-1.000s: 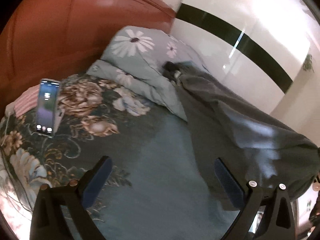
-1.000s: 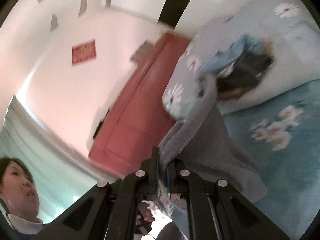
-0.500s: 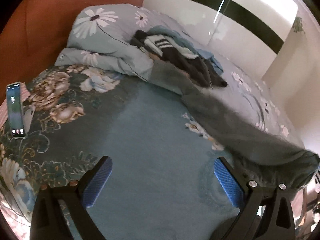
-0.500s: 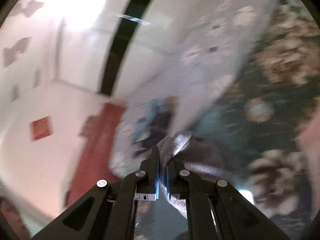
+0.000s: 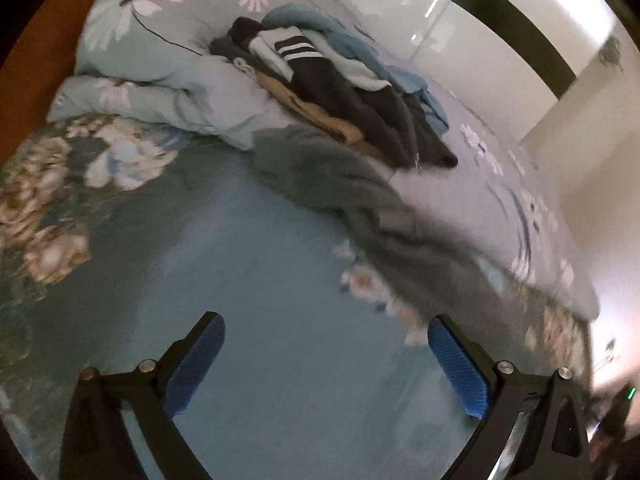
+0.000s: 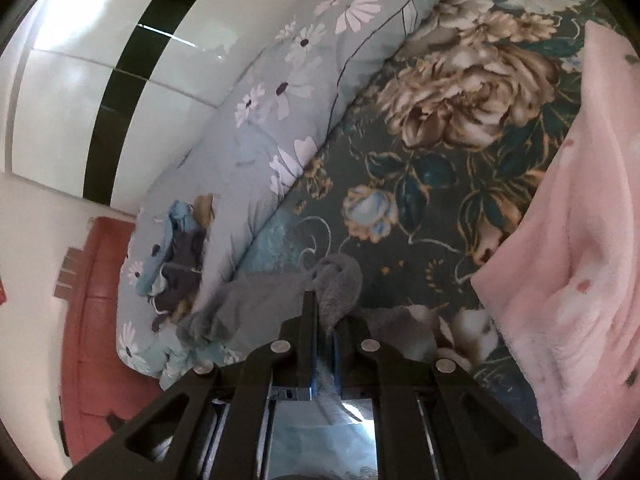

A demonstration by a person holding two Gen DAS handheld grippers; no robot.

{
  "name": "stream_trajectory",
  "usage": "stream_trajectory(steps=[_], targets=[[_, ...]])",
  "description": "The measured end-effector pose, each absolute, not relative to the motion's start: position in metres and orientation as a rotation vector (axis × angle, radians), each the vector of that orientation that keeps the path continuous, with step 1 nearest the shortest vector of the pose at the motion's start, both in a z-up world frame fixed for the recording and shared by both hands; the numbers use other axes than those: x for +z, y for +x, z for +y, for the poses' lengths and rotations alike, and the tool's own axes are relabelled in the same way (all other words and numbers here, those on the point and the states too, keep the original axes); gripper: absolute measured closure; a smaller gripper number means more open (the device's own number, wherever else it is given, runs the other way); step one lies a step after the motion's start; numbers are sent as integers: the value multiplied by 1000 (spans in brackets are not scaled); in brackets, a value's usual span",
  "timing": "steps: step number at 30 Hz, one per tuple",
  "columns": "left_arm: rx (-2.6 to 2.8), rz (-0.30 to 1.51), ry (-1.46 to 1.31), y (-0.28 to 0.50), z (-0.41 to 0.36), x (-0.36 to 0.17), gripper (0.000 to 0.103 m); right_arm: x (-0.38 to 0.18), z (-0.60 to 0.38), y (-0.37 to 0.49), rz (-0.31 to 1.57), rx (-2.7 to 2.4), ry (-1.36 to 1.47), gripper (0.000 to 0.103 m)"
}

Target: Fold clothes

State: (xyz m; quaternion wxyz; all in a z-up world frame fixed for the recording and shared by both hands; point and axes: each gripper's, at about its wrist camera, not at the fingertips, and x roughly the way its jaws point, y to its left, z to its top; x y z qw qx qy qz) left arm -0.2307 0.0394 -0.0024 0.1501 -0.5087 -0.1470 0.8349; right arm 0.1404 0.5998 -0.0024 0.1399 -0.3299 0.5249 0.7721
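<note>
A grey garment (image 5: pixel 344 184) lies stretched across the floral bedspread (image 5: pixel 240 264), running from the clothes pile toward the right edge of the left wrist view. My left gripper (image 5: pixel 326 338) hangs open above the bare spread, short of the garment, with nothing between its blue pads (image 5: pixel 460 364). In the right wrist view my right gripper (image 6: pixel 325 320) is shut on a bunched end of the grey garment (image 6: pixel 336 284), which trails off left toward the pile.
A pile of dark, striped, tan and blue clothes (image 5: pixel 340 80) rests on a pale daisy-print duvet (image 5: pixel 160 60). A pink fleece blanket (image 6: pixel 580 240) lies at the right. A white wardrobe with a black stripe (image 5: pixel 500 20) and a reddish headboard (image 6: pixel 96 320) border the bed.
The grey garment was pulled off the pile and now lies drawn out low over the spread. Both views swung down and across the bed; the phone left the left view. The right gripper stayed shut.
</note>
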Motion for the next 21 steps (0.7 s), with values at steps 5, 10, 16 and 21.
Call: stream_trajectory(steps=[5, 10, 16, 21], targets=[[2249, -652, -1563, -298, 76, -39, 0, -9, 597, 131, 1515, 2228, -1004, 95], [2161, -771, -1689, -338, 109, -81, 1, -18, 593, 122, 1506, 2222, -1062, 95], [2087, -859, -1769, -354, 131, -107, 31, -26, 595, 116, 1519, 2212, -1088, 95], [2089, -911, -1742, -346, 132, -103, 97, -30, 596, 121, 1557, 2193, -1070, 95]])
